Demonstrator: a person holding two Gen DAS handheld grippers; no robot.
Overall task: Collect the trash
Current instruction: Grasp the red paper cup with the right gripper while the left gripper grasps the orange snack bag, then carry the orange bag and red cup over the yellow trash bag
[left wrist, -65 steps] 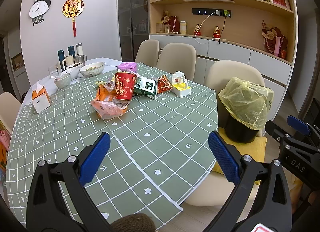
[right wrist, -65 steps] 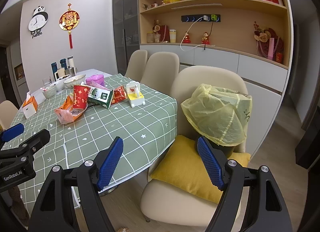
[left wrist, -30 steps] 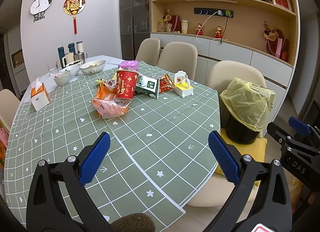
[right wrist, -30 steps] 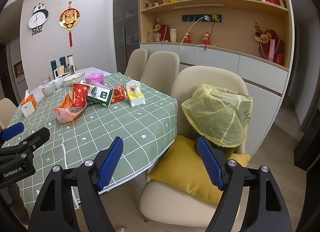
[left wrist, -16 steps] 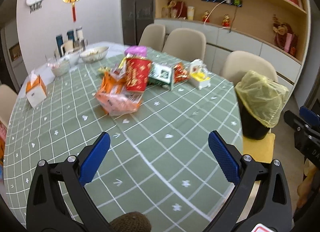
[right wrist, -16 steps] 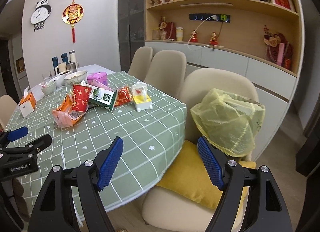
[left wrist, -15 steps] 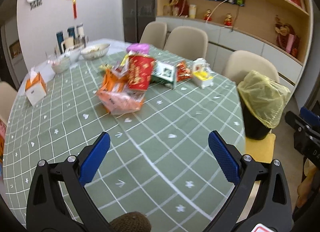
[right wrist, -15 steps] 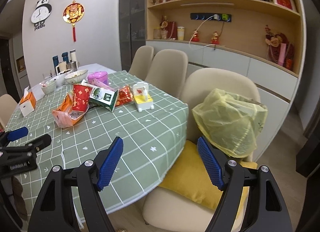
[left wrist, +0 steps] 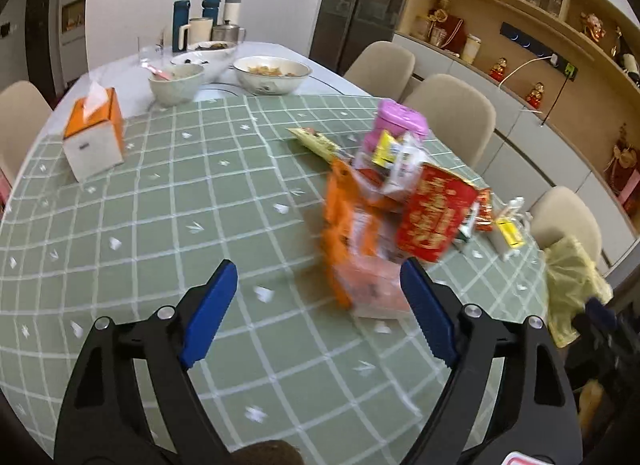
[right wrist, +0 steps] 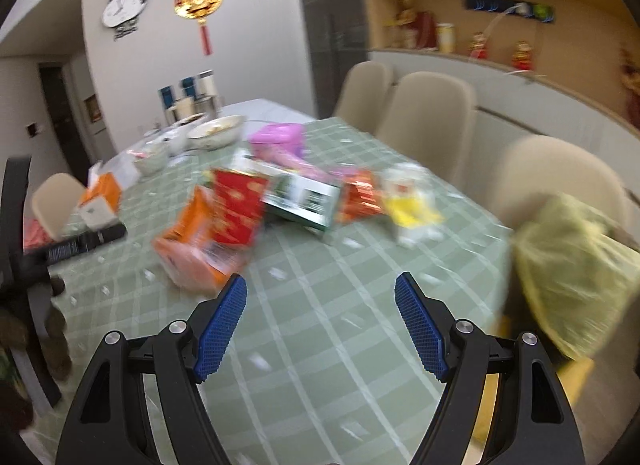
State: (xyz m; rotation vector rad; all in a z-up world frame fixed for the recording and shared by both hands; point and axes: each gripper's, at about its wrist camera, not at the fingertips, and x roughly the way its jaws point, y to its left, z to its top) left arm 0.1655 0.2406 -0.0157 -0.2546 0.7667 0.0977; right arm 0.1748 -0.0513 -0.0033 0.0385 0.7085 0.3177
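A: What sits closest in the left wrist view?

B: The left claw (left wrist: pixel 316 305), its blue pads apart and closing a little, with only green checked cloth between them. Nothing is gripped. The right-hand pad (left wrist: pixel 426 311) sits just in front of the low edge of an orange snack bag (left wrist: pixel 352 241).

A: So where does the trash lie from that claw?

B: Ahead and to the right. The orange snack bag lies nearest, its long side running away from the claw. Leaning against it beyond is a red paper cup (left wrist: pixel 436 217), then a pink container (left wrist: pixel 400 121) farther back. The view is blurred, so finer detail is unclear.

A: And the right claw?

B: The right claw (right wrist: pixel 320 321) is also apart and empty, over bare cloth on the desk (right wrist: pixel 320 345). From it, the orange bag is ahead and to the left, with a green box (right wrist: pixel 304 197) and a yellow toy-like item (right wrist: pixel 412 201) beyond. The yellow-lined bin (right wrist: pixel 576 269) sits off the desk's right edge.

A: Which hand is nearer the pile?

B: The left, I judge; it would need to shift right to straddle the bag.
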